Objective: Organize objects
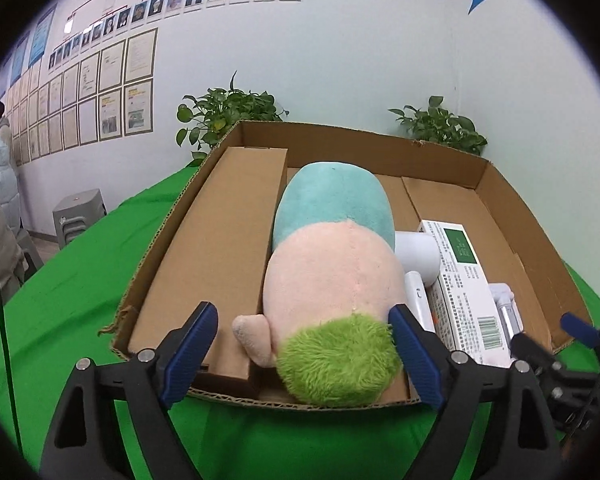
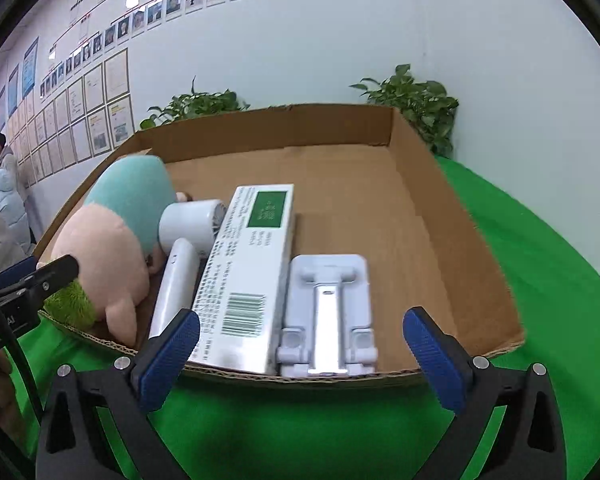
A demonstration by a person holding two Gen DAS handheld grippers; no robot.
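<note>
Over the box (image 2: 440, 216), both tongs agape, empty.

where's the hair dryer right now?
In the cardboard tray, lying between the plush toy and the white carton; the hair dryer shows left of centre in the right wrist view, handle toward the camera.

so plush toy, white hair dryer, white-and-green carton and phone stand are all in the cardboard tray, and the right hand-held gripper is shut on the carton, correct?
Not quite. The right hand-held gripper is open and holds nothing, as the right wrist view shows. The rest stands: the pink and teal plush toy, white hair dryer, white-and-green carton and pale folding phone stand all lie in the brown cardboard tray.
</note>
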